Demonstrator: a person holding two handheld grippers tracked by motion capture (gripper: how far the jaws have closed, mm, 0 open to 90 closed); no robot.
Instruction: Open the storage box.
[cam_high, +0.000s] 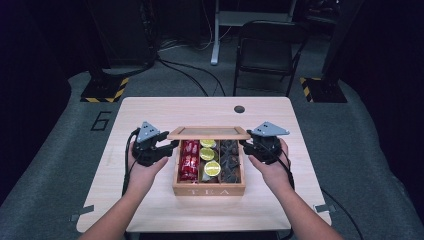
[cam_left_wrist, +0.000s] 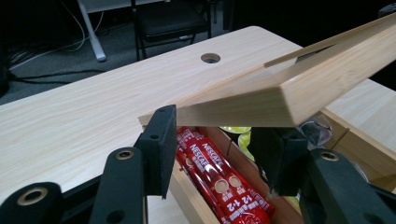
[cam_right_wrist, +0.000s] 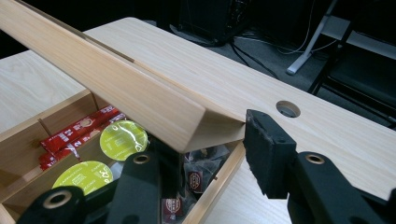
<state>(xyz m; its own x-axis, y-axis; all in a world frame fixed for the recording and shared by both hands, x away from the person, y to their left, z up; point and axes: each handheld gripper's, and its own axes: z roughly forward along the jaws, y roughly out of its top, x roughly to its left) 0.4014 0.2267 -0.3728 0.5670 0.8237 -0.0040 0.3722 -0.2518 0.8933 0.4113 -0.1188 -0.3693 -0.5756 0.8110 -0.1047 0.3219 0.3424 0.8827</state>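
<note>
Tea box (cam_high: 209, 190) at tabletop (cam_high: 150, 112) centre. Lid (cam_high: 208, 132) half raised, tilted on rear hinge. Left gripper (cam_high: 169, 146) clamps left lid edge, right gripper (cam_high: 246, 145) clamps right edge. Two-sided hold probably keeps lid level. Sachets (cam_high: 189, 160), capsules (cam_high: 210, 155) exposed inside.

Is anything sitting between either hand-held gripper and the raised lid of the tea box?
Nothing visible does. The left hand-held gripper and the right hand-held gripper each have a corner of the lid between their jaws, at opposite ends of the tea box.
</note>
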